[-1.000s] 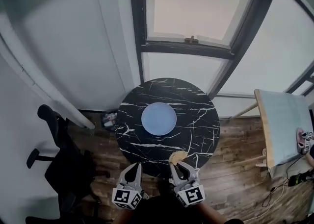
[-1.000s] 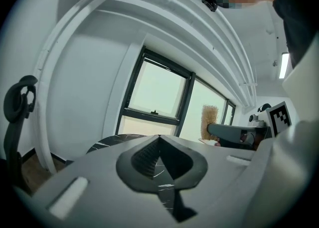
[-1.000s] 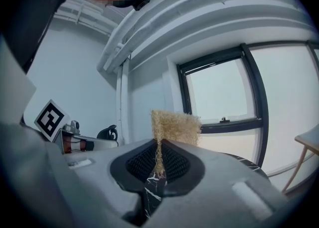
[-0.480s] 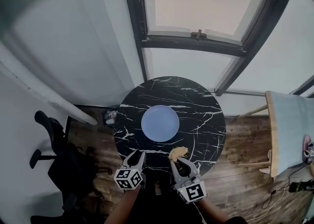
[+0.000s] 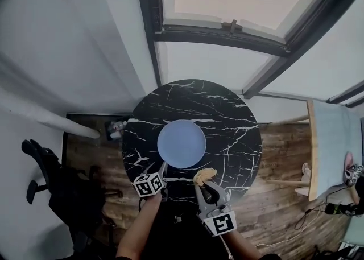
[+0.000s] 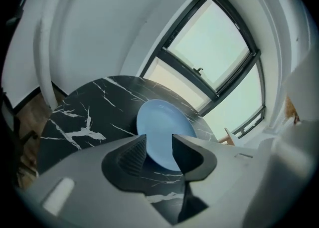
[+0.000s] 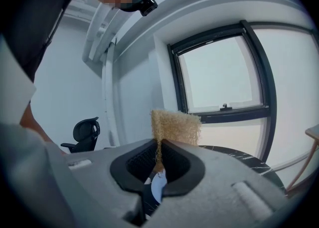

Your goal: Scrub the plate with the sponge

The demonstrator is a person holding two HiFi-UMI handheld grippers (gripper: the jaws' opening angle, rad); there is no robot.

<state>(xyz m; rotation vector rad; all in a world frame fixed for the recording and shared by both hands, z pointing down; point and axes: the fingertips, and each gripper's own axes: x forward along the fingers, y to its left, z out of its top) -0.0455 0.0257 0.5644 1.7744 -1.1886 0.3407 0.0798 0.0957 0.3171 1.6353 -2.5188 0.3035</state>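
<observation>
While the right gripper (image 7: 159, 146) pinches the sponge (image 7: 177, 126) beside the plate (image 5: 181, 143), the left gripper (image 6: 159, 141) hovers at its rim; its empty jaws have just been opening.

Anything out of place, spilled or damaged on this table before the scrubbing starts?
Nothing stands out. The blue plate lies flat and whole near the middle of the marble table, with nothing spilled. The right gripper pinches the sponge upright. The left gripper has just been opening its jaws, with nothing gripped between them.
</observation>
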